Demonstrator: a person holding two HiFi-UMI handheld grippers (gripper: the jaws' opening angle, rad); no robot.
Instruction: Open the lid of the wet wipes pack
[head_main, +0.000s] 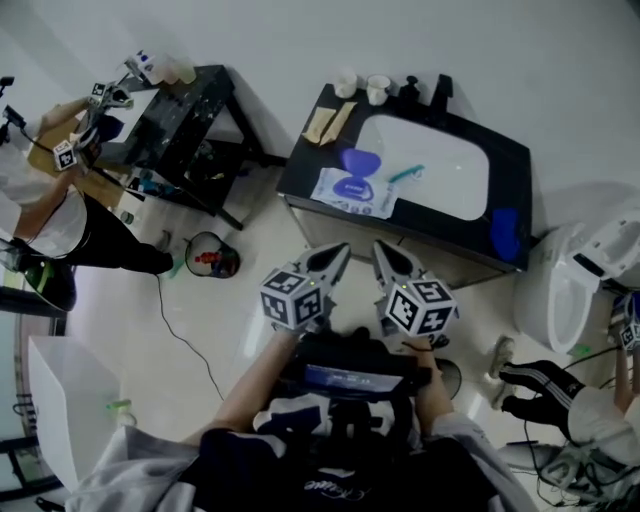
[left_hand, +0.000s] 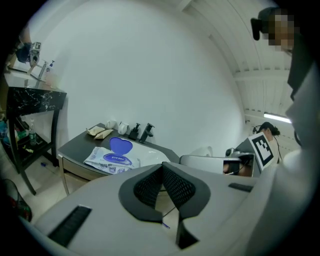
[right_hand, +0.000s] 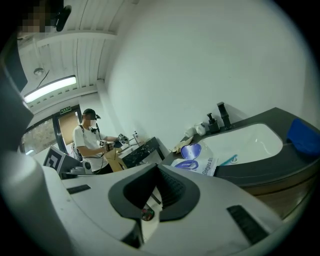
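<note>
The wet wipes pack (head_main: 352, 193) is lying flat on the dark worktop (head_main: 300, 170), at the left edge of the white basin (head_main: 450, 180). It is showing a white wrapper with blue print. Its blue lid (head_main: 360, 160) is standing flipped open at the pack's far side.
</note>
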